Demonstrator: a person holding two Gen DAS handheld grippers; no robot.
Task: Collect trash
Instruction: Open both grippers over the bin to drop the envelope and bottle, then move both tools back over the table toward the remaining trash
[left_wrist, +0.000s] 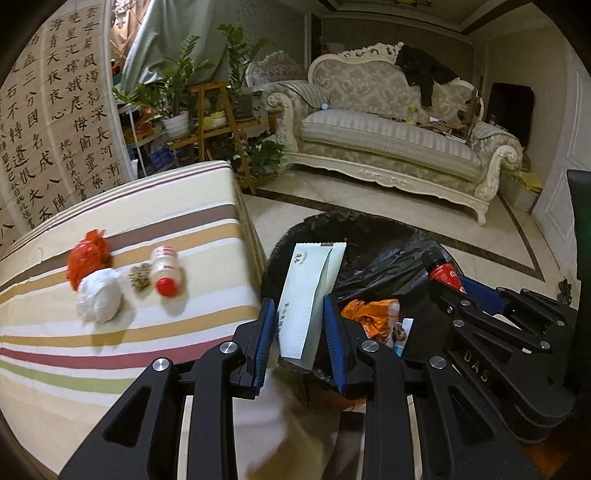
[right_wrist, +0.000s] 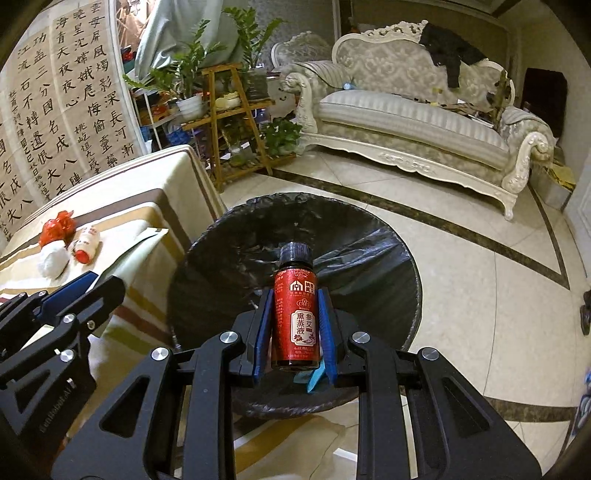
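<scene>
Trash bin (right_wrist: 362, 258), lined with a black bag, stands on the floor beside the striped table (left_wrist: 155, 325). Over it, our left gripper (left_wrist: 299, 325) pinches a pale green sachet (left_wrist: 310, 295), and our right gripper (right_wrist: 295, 325) clamps a red-labelled bottle (right_wrist: 295, 314) upright.

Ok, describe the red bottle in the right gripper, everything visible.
The small red bottle is dark glass or plastic, it seems, with a ribbed black screw cap and a red label bearing Chinese characters. It stands upright, clamped at its lower body between the blue pads of the right gripper, above the black-lined trash bin. Cap on; contents cannot be judged.
</scene>
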